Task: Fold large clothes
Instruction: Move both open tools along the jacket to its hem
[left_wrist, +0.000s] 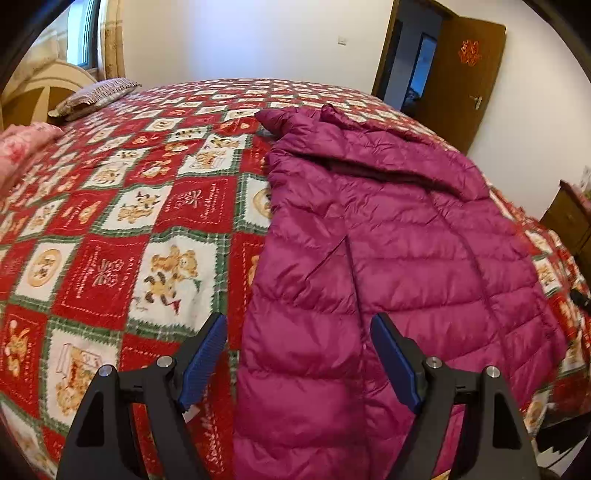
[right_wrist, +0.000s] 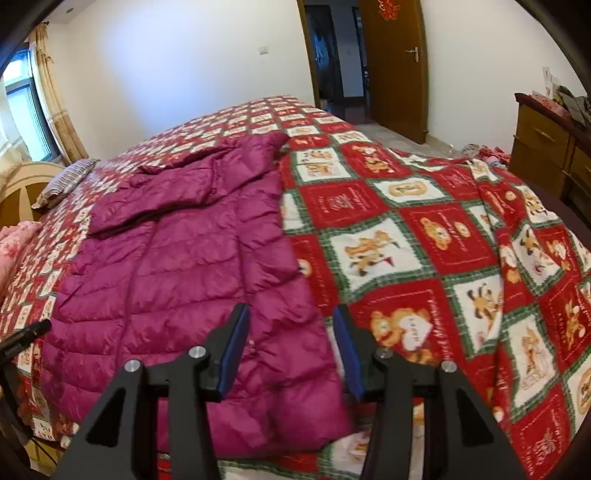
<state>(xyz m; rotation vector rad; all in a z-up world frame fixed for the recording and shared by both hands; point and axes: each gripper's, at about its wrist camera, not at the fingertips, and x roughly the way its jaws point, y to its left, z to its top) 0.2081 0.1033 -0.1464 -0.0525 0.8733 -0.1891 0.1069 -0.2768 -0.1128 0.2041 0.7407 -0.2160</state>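
A home bedroom: a wide bed (right_wrist: 424, 229) under a red, white and green teddy-bear patchwork blanket fills the room, with a striped pillow (left_wrist: 96, 96) by the cream headboard (left_wrist: 40, 86). White walls, a curtained window (right_wrist: 26, 110), a brown wooden door (right_wrist: 397, 70) and a wooden chest of drawers (right_wrist: 546, 147) surround it.

Glossy quilted jacket (left_wrist: 388, 258) – fleecy matt blanket (left_wrist: 110, 240)
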